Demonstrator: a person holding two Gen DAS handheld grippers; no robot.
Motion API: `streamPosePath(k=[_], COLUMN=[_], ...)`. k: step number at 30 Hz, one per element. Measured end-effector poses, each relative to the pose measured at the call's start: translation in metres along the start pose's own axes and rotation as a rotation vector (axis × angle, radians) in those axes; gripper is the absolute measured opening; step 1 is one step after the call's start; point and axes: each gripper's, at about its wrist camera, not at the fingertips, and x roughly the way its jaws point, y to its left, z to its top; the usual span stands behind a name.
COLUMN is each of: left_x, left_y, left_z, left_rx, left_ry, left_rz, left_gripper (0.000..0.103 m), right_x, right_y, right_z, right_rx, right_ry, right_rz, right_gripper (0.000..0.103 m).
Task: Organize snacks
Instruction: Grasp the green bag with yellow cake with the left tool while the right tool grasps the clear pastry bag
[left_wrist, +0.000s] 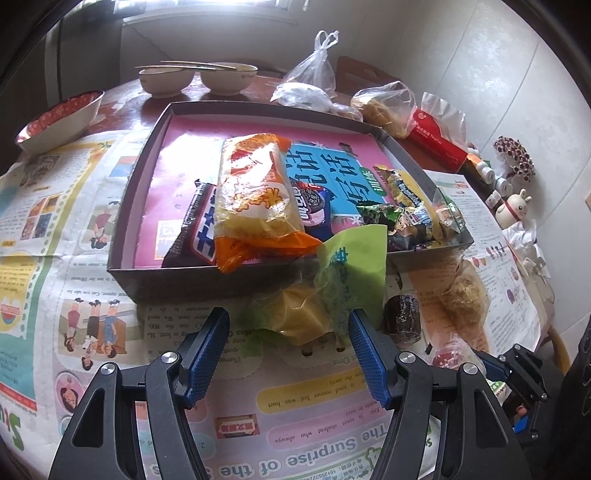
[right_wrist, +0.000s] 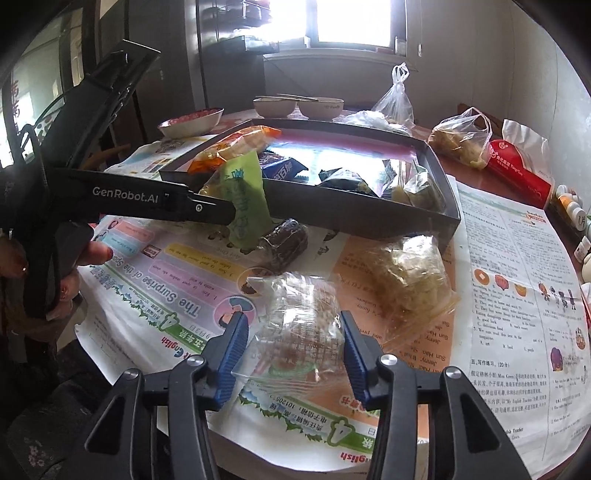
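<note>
The left gripper (left_wrist: 288, 354) is hanging over the newspaper (left_wrist: 92, 229) with its jaws apart, nothing pressed between them; a green packet (left_wrist: 347, 273) with a yellow lump inside is lying just ahead, leaning on the dark box (left_wrist: 177, 280). The right gripper (right_wrist: 291, 350) is straddling a clear bag (right_wrist: 299, 325) of pale brown snack pieces on the paper; whether its pads are pressing the crinkled film I cannot tell. An orange packet (left_wrist: 255, 195) is lying in the box.
</note>
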Motion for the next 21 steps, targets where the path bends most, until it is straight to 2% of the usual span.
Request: streamPosePath(k=[7,11,18,21], left_x=[0.002,0.004,0.005,0.005], left_y=[0.002,-0.002,-0.01,-0.01], left_z=[0.003,0.002,-0.001,-0.001], left_rx=[-0.014,0.007,0.048,0.043], left_ry=[-0.023,-0.028,-0.028,-0.024], left_rz=[-0.016,0.002,0.03,0.013], left_gripper=[0.069,0.067,0.048,0.046], right_x=[0.008,0.012,0.015,0.014], right_y=[0.0,0.0,-0.005,-0.008], right_z=[0.004,0.009,0.013,0.014], right_rx=[-0.012,-0.01,0.007,0.022], right_ry=[-0.008,-0.01,-0.019,-0.021], right_rz=[-0.014,-0.013,-0.025,-0.03], right_gripper=[0.048,0.048,0.042,0.041])
